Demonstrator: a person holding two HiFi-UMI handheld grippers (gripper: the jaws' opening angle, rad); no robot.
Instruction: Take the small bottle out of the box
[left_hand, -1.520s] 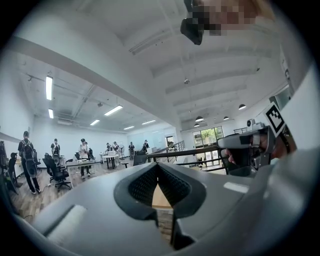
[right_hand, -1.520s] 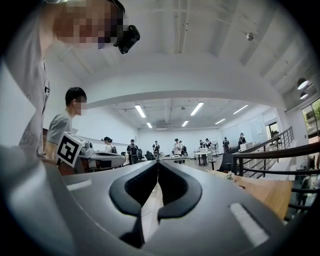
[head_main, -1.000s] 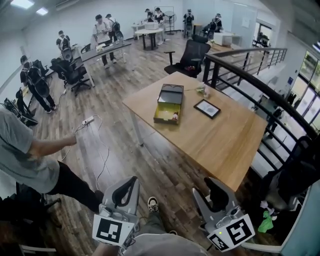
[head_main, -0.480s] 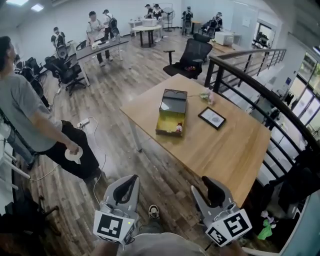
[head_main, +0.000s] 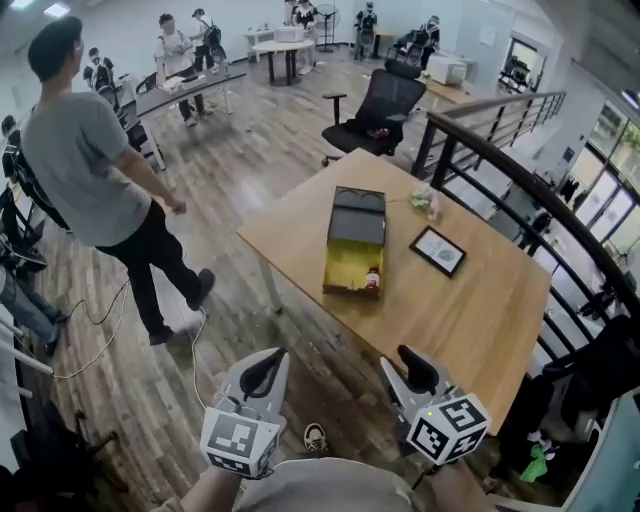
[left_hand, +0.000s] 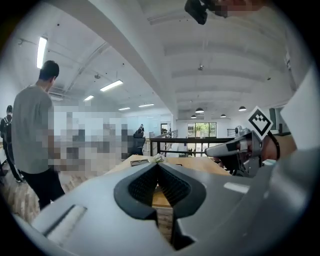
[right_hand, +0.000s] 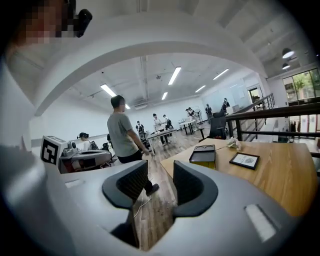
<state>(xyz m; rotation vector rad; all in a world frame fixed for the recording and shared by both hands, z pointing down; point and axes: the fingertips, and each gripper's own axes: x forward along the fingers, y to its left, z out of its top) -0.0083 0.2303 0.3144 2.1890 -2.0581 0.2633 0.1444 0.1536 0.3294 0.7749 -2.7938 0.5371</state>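
Note:
An open box (head_main: 358, 214) lies on the wooden table (head_main: 450, 310), its dark lid folded back and its inside yellow. The small bottle (head_main: 373, 279) with a red top lies in the box's near right corner. Both grippers hang low over the floor, well short of the table. My left gripper (head_main: 262, 373) points at the table's near edge, its pads meeting at the tips (left_hand: 159, 167) with nothing in them. My right gripper (head_main: 415, 369) stands open and empty, floor showing between its pads (right_hand: 161, 171). The box (right_hand: 203, 156) shows ahead of it in the right gripper view.
A framed picture (head_main: 438, 250) lies right of the box, and a crumpled wrapper (head_main: 425, 197) sits behind it. A dark railing (head_main: 520, 180) runs along the table's far side. A person in a grey shirt (head_main: 95, 160) stands at the left; an office chair (head_main: 385, 105) stands beyond the table.
The table and box have come nearer and lower in the head view. The person in the grey shirt has straightened up at the left. Both grippers keep their places and their jaws.

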